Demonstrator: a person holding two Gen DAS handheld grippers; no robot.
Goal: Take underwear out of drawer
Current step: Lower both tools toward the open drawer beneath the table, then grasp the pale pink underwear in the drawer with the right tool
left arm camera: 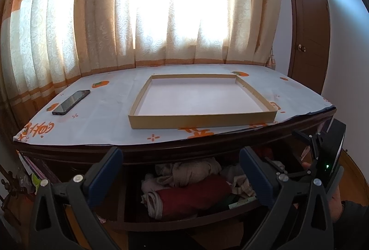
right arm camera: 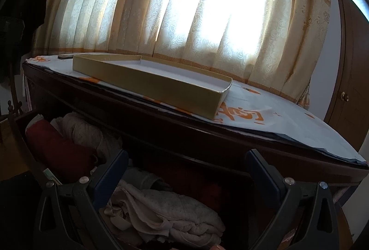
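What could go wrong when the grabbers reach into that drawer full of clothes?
The clothes lie bunched together, so the open right tool might pinch the pale dotted garment along with its neighbours and drag out several. The dark tabletop edge overhangs the drawer, so a lifted tool could bump it. The left tool, also open, could snag the red roll.

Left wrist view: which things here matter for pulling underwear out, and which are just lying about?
Job:
open dark wooden drawer
rolled beige and dark red garments
open left tongs

Lying about:
black smartphone
shallow tan cardboard tray
orange-and-cream curtains
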